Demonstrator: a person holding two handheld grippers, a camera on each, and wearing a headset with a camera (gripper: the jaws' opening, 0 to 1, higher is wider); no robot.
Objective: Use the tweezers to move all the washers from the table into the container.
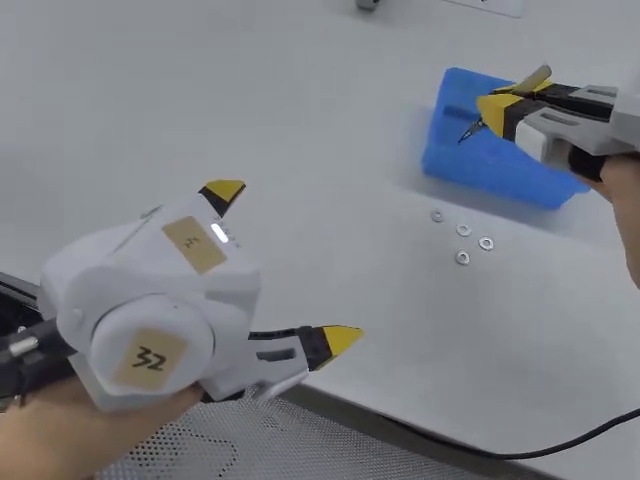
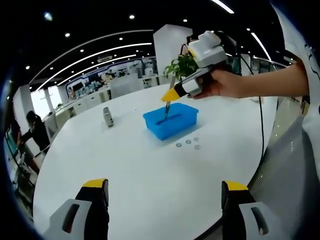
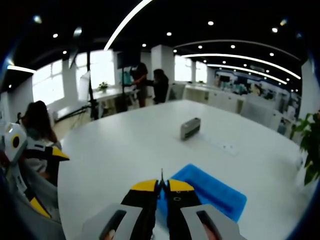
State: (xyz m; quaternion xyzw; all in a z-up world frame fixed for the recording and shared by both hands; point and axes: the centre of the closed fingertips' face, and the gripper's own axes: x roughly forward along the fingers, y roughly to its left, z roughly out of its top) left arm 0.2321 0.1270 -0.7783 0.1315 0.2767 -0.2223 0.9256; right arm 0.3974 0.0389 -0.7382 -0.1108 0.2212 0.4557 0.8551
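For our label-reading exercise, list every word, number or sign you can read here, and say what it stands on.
"32": on the tan sticker on the round back end of the left tool.
The second tan sticker, on top of that tool: marks too blurred to read.

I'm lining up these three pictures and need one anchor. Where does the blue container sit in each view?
Head view: the blue container is upper right, partly behind a gripper.
Left gripper view: the container is near the centre.
Right gripper view: the container is at the bottom, right of centre, just beyond the jaws.
Shared landmark: the right gripper, holding the tweezers over it.
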